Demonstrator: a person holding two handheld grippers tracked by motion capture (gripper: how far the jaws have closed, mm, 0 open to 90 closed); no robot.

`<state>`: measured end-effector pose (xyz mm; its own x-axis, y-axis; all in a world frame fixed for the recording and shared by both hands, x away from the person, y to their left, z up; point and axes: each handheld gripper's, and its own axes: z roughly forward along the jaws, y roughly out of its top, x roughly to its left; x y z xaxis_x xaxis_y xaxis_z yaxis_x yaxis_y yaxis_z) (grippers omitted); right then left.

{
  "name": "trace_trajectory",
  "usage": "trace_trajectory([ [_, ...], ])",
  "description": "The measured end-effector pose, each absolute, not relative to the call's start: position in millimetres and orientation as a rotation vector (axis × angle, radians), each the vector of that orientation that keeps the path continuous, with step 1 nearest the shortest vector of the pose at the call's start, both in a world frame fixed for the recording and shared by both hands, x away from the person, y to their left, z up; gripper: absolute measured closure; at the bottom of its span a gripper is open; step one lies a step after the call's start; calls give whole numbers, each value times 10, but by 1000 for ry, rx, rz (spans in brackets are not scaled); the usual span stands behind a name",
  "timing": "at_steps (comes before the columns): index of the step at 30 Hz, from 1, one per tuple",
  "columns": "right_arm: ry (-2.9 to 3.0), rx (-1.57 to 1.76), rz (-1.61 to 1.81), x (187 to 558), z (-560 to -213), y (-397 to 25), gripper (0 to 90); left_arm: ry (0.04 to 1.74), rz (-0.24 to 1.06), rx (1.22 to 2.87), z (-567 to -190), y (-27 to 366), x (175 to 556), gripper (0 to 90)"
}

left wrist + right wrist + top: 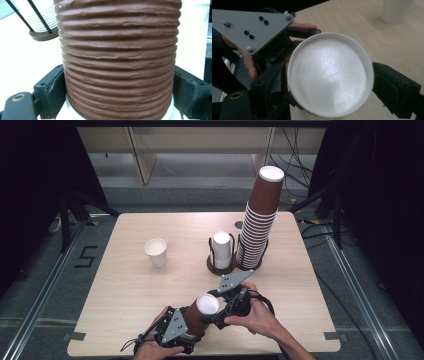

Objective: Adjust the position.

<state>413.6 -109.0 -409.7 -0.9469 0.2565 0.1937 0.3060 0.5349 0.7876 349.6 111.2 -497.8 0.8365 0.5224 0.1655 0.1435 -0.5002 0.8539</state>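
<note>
Brown ribbed cup (199, 316), near the cup holder (221, 262), is pinched by the left hand-held gripper (186, 332); the right hand-held gripper (216, 306) straddles its white base, jaws spread. I judge this a handover or cup separation: next, the right closes and pulls.

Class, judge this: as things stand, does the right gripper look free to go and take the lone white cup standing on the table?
Probably not yet. The right gripper has its jaws either side of the brown cup that the left gripper clamps. The table toward the white cup looks unobstructed.
</note>
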Motion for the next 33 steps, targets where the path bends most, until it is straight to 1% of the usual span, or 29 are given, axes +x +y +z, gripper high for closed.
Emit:
trace_trajectory([
  [3,-2690,-484,-1389,4127,-4125,-1057,173,462,508,2086,-4985,1092,3490,120],
  [5,-2697,-470,-1383,4121,-4135,-1040,217,456,515,2103,-4981,1090,3479,120],
  [7,-2701,-468,-1370,4117,-4133,-1041,226,454,513,2106,-4981,1093,3484,117],
  [10,-2680,-488,-1393,4123,-4119,-1055,236,478,474,2044,-5000,1095,3497,74],
  [13,-2667,-509,-1425,4132,-4078,-1086,241,498,476,1961,-5015,1126,3512,41],
  [19,-2586,-564,-1542,4166,-3993,-1181,242,544,442,1798,-5001,1179,3526,37],
  [22,-2536,-584,-1584,4181,-3973,-1217,242,549,441,1747,-4984,1204,3521,37],
  [28,-2439,-601,-1630,4211,-3996,-1242,241,547,436,1669,-4955,1228,3518,35],
  [33,-2412,-604,-1640,4208,-4007,-1236,242,553,447,1666,-4940,1229,3496,39],
])
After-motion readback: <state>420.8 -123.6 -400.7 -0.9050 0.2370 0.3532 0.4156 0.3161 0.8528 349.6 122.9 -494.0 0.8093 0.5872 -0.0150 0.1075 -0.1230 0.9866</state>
